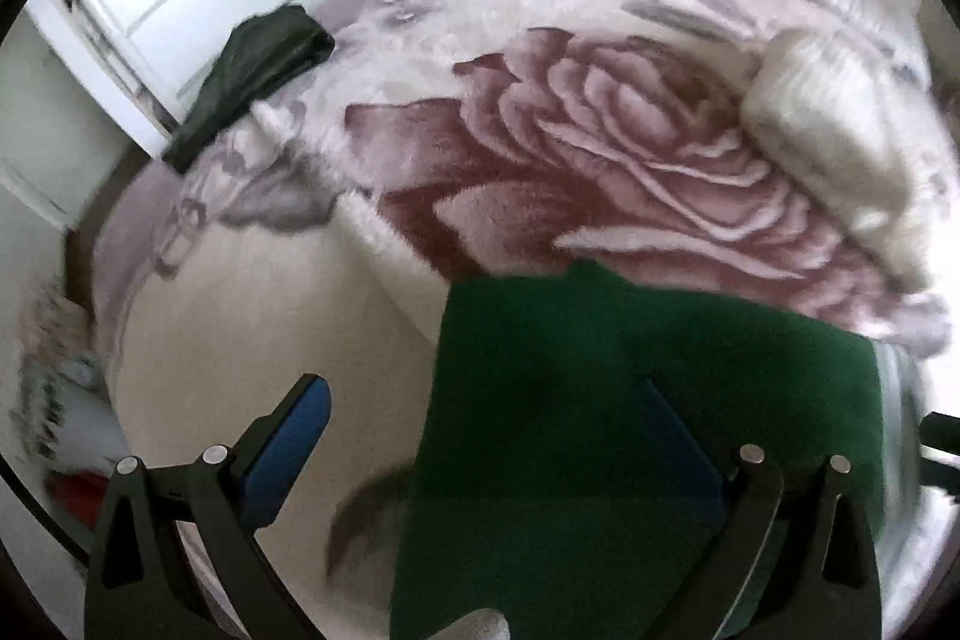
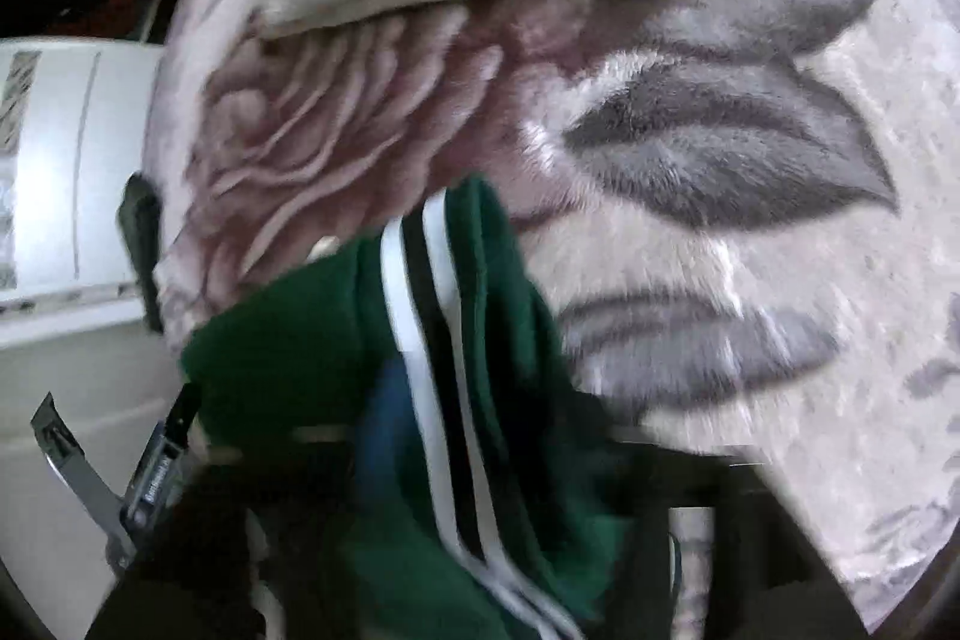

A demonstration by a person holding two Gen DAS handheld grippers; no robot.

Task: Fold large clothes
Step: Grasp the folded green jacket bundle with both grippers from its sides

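A: Where's the green garment [image 1: 648,400]?
B: On the bed's rose blanket [image 1: 600,148], near edge. Left gripper [image 1: 486,400] gapes wide, holding nothing; right gripper [image 2: 510,460] looks spread too, cloth draped over it.
A: Advice?
B: Probably smooth it flat, grab both corners evenly, then fold.

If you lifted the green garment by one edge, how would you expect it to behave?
The green garment would probably sag and drape: in the right wrist view it already bunches into soft folds. It likely drags rather than slides, since the plush blanket beneath looks grippy.
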